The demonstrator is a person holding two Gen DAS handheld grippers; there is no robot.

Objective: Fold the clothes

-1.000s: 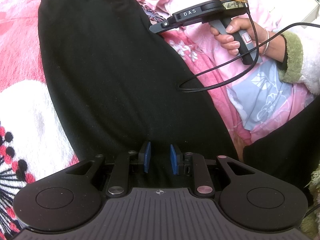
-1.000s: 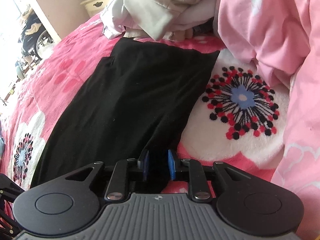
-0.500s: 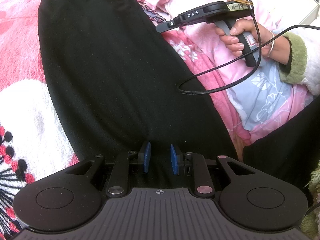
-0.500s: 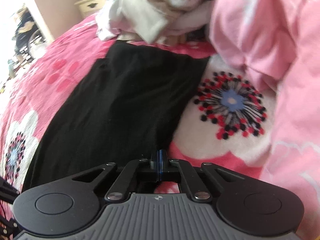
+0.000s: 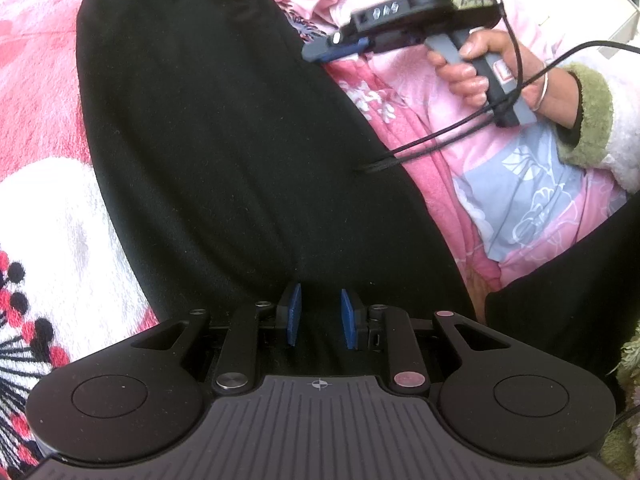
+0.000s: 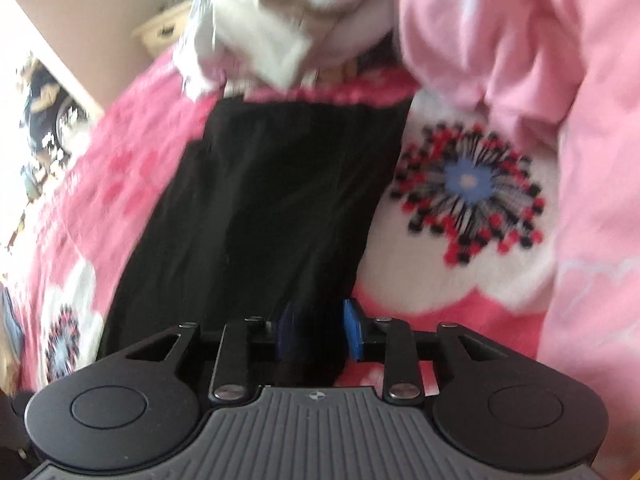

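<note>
The left gripper [image 5: 319, 322] sits low over the near end of the black garment [image 5: 224, 140], its blue pads [image 5: 294, 314] apart with a narrow gap; black cloth shows in that gap, but whether the pads press on it cannot be told. In the right wrist view the right gripper [image 6: 318, 334] hovers at the near right edge of the same black garment [image 6: 280, 200]. Its jaws have just been opening after a brief closure, and they stand apart with black fabric between them. The picture is blurred there, so a firm pinch cannot be confirmed.

The garment lies flat and lengthwise on a pink floral blanket [image 6: 468, 192] covering the bed, stretching away from both grippers toward the far end, where its straight hem stops just short of a heap of pale clothes [image 6: 288, 28]. A crumpled pink quilt [image 6: 520, 60] rises along the right side in that view.

In the left wrist view the right gripper [image 5: 332, 48] appears from the side at the garment's far right edge, held by the person's hand [image 5: 492, 72] with a bangle at the wrist and a green-cuffed fleecy sleeve [image 5: 592, 120]. A black cable [image 5: 440, 136] loops from the handle down onto the cloth. Past the blanket, a pale bedside cabinet [image 6: 164, 34] stands against the wall.
</note>
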